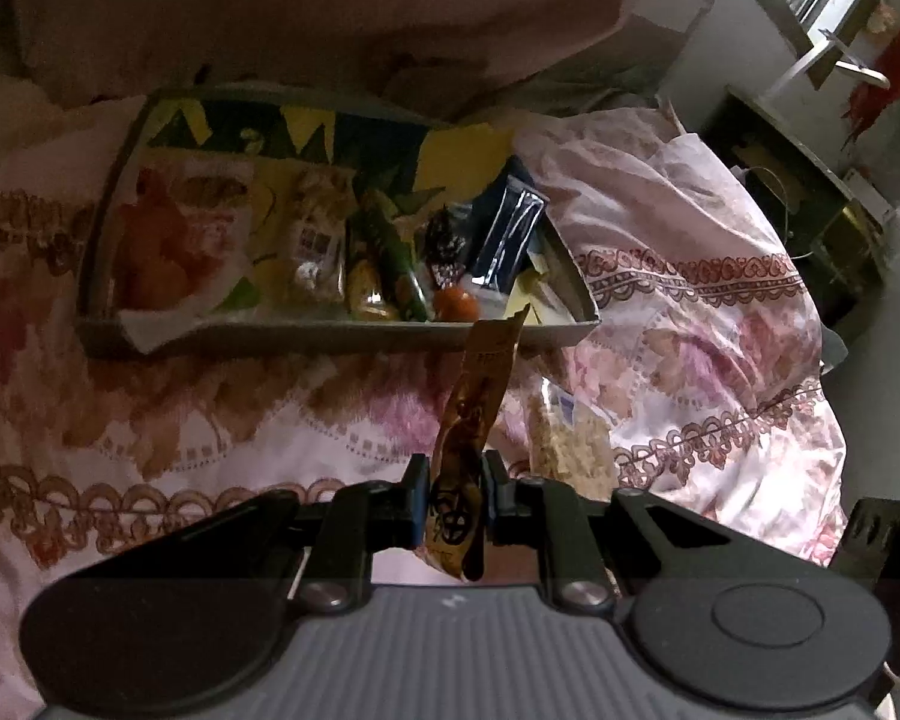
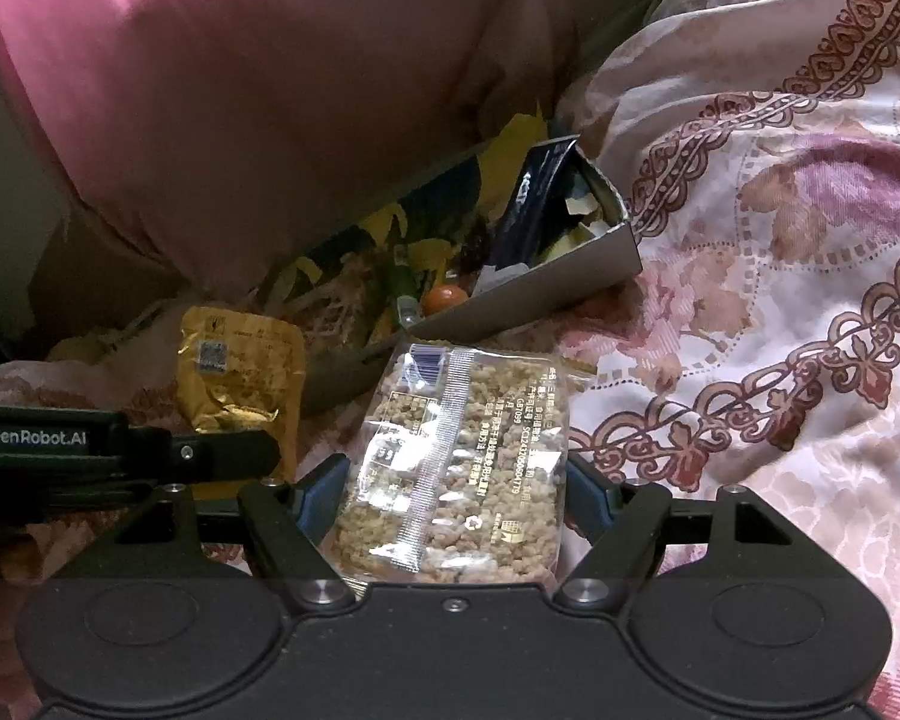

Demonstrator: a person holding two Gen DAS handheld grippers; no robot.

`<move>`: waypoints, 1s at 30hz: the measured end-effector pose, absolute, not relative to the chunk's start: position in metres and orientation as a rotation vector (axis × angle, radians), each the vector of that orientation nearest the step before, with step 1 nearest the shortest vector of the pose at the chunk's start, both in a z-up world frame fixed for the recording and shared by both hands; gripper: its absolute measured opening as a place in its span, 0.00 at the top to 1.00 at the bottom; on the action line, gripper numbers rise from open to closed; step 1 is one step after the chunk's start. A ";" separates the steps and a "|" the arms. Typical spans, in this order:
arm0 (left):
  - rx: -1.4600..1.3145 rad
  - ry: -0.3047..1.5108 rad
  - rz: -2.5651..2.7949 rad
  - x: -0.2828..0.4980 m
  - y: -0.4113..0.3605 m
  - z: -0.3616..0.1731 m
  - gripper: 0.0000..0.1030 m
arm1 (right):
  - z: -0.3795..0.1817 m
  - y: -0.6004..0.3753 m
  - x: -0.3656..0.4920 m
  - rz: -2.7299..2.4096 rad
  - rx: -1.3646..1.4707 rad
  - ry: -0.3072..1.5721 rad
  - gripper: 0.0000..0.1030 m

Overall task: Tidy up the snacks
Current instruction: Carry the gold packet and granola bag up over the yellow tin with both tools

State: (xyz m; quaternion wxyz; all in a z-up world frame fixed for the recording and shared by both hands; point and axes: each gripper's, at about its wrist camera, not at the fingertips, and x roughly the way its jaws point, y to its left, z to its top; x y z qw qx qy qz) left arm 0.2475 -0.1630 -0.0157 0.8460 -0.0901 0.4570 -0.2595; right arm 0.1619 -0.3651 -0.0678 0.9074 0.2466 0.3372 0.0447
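Gold packet (image 1: 477, 414): a thin gold snack packet stands up between the blue pads of the left tool (image 1: 453, 501). It tilts a little toward the box.
Left tool: its two sides are pressed in tight and pinch the low part of the gold packet.
Clear bag (image 2: 456, 462): a see-through bag of light brown crunchy bits lies on the bed cover (image 2: 750, 240), between the two sides of the right tool (image 2: 450, 495).
Right tool: spread wide around the clear bag. I cannot tell if the pads push on the bag.
Box (image 1: 342, 333): a flat grey cardboard box sits on the bed cover, past both tools. It holds many snacks in a row.
In the box: a big orange and white bag (image 1: 174, 240) at the left end, a green stick packet (image 1: 390, 252), a small orange round thing (image 1: 455, 303) and a dark blue packet (image 1: 510, 234) at the right end.
Pink pillow (image 2: 240, 90): it lies behind the box.
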 end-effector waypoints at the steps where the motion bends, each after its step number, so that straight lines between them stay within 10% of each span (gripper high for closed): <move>1: -0.186 0.958 -0.545 0.248 -0.164 -0.014 0.82 | -0.067 -0.365 0.162 0.091 0.509 0.690 0.25; 30: -0.198 0.798 -0.514 0.300 -0.199 0.010 0.82 | -0.041 -0.377 0.179 0.046 0.455 0.431 0.25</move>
